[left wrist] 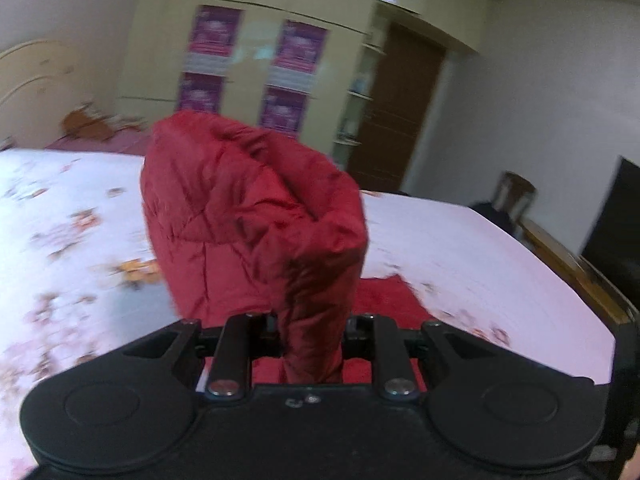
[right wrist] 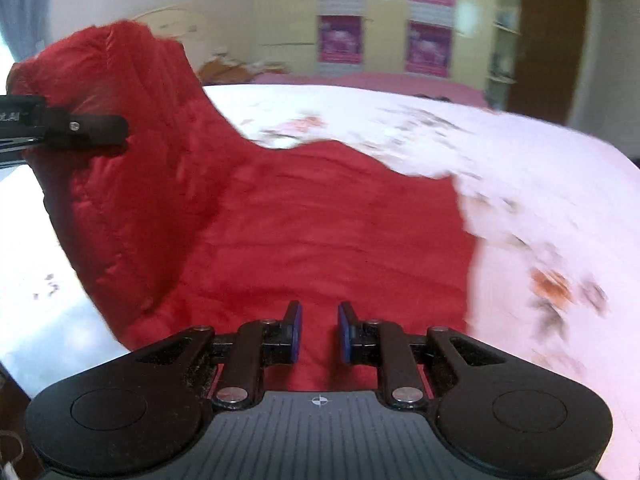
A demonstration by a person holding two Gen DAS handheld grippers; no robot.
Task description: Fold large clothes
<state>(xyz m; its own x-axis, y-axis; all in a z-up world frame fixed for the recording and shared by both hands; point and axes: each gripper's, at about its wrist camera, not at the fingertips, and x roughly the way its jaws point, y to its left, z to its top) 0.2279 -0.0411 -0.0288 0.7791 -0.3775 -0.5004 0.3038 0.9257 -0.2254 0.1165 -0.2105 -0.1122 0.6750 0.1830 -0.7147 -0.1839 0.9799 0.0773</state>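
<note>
left wrist view shows my left gripper (left wrist: 310, 344) clenched on a bunched fold of the red quilted jacket (left wrist: 248, 216), the cloth standing up out of the jaws and lifted clear of the bed (left wrist: 500, 248). right wrist view shows the rest of that jacket spread flat across the near part of the floral bedspread, its raised portion climbing toward the bed's left edge where the left gripper pinches it. my right gripper (right wrist: 319, 334) hovers just over the flat red cloth, its blue pads (right wrist: 295, 332) set narrowly apart with nothing pinched between them, so it is released. i judge this as a fold being carried over with one hand only. the risk is that slick padded fabric slides out of a small pinch, or that the lifted part drags the flat part along the bedspread and skews the fold, because nothing pins the body down. the unheld side could also sag and crease unevenly. both pictures are blurred, so the seams are hard to read.
</note>
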